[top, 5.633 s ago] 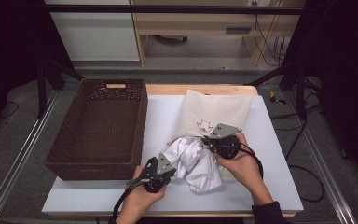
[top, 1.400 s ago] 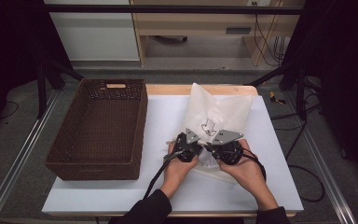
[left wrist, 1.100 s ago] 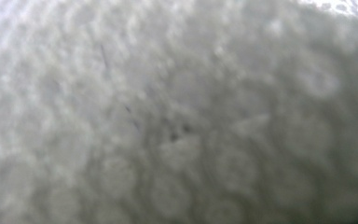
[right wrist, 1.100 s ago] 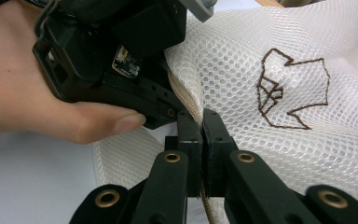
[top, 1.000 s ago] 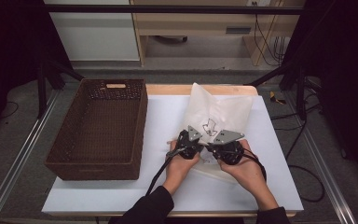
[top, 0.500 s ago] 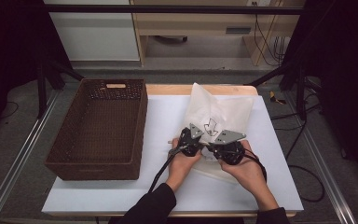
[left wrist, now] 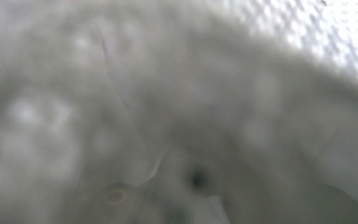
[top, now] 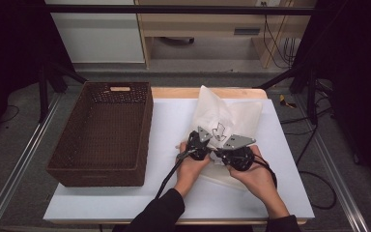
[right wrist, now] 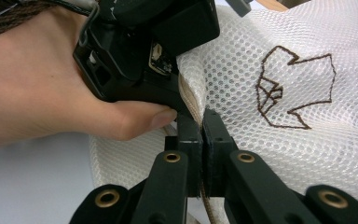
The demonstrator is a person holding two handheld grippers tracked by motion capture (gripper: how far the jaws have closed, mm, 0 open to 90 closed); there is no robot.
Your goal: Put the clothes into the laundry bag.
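A white mesh laundry bag with a brown stitched shirt outline lies on the white table, its near part puffed up. My right gripper is shut on the bag's corded edge, holding it up. In the high view it sits at the bag's near side. My left gripper is right beside it, with its front end pushed under that edge into the bag. Its jaws are hidden. The left gripper view shows blurred white fabric close to the lens.
A deep brown wicker basket stands on the left part of the table. Black cables trail from both grippers toward the front edge. A wooden strip runs along the table's far edge.
5.6 s ago a loose white garment lay in front of the bag between both grippers; now it is out of sight and both grippers sit at the bag's mouth. Little has moved in the last second.
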